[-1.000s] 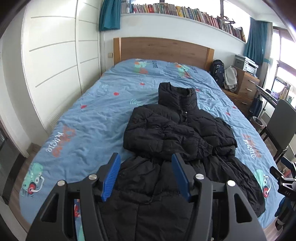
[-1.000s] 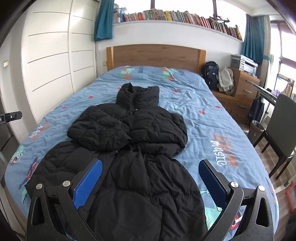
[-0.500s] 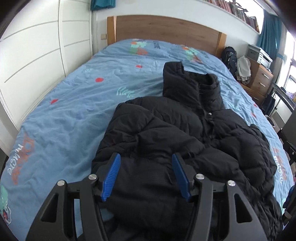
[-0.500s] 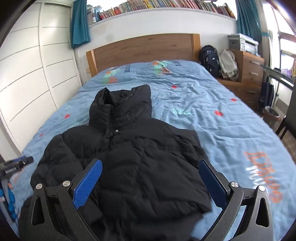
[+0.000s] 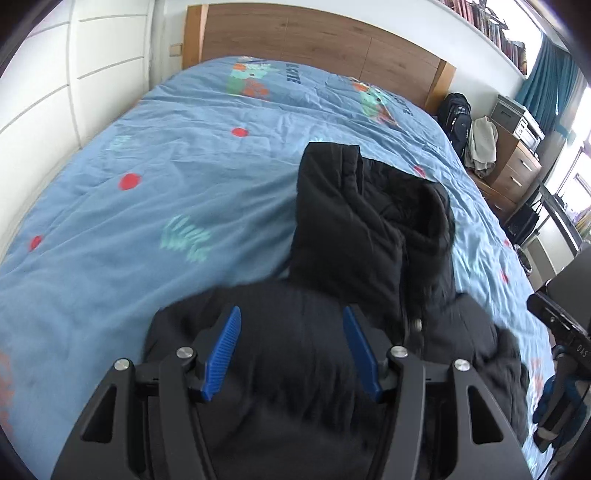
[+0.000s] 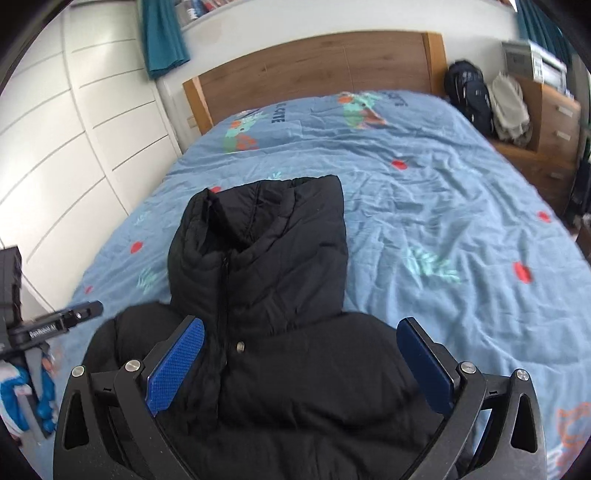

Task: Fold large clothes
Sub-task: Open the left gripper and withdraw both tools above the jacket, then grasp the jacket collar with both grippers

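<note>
Bedding in blue, printed with red dots and cartoon figures, is seen across most of the left wrist view, and a black puffer jacket is laid on it with its hood pointed toward the wooden headboard. The left gripper is held over the jacket's shoulder area with its blue pads set moderately apart; nothing is pinched between them, though whether the fabric beneath is touched cannot be told. A dark backpack and a wooden dresser are seen beside the bed at the right, and white cabinet doors at the left.

From the right wrist view, the jacket is shown front side up, its zipper closed and a snap visible below the collar, the hood lying flat on the bedding. The right gripper is spread wide over the upper chest, one pad left of the zipper and the other near the jacket's right edge, with nothing gripped. Part of the left gripper is seen at the left margin, just beside the jacket's sleeve. The headboard and a teal curtain are visible behind.
</note>
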The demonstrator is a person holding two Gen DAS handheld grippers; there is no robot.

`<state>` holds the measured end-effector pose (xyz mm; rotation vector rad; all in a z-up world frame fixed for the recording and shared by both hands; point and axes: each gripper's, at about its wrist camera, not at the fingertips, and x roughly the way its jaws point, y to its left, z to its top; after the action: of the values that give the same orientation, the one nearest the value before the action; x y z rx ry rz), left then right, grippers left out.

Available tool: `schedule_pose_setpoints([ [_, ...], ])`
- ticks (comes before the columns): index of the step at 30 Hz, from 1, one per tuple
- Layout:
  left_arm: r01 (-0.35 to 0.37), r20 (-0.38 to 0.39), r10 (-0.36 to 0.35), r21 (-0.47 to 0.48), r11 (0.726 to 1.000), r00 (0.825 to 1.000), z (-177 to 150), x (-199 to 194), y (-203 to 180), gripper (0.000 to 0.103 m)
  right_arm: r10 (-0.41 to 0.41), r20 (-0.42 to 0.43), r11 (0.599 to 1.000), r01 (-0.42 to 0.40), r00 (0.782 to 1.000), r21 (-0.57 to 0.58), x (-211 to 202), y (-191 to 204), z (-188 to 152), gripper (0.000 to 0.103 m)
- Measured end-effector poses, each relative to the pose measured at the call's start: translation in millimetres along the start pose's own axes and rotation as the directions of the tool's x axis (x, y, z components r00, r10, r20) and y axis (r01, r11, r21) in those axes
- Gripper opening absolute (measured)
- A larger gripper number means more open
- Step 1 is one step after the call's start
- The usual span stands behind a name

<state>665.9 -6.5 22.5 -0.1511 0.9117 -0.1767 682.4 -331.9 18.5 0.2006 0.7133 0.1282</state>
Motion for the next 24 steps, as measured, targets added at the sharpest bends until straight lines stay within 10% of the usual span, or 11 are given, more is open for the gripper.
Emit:
schedule_pose_setpoints([
  [24, 0.148, -0.057, -0.166, -0.243, 0.959, 0.984, 66, 183, 16, 0.056, 0.117, -0.076, 0.969, -0.097, 0.990, 0.225, 177, -54, 39, 0.095],
])
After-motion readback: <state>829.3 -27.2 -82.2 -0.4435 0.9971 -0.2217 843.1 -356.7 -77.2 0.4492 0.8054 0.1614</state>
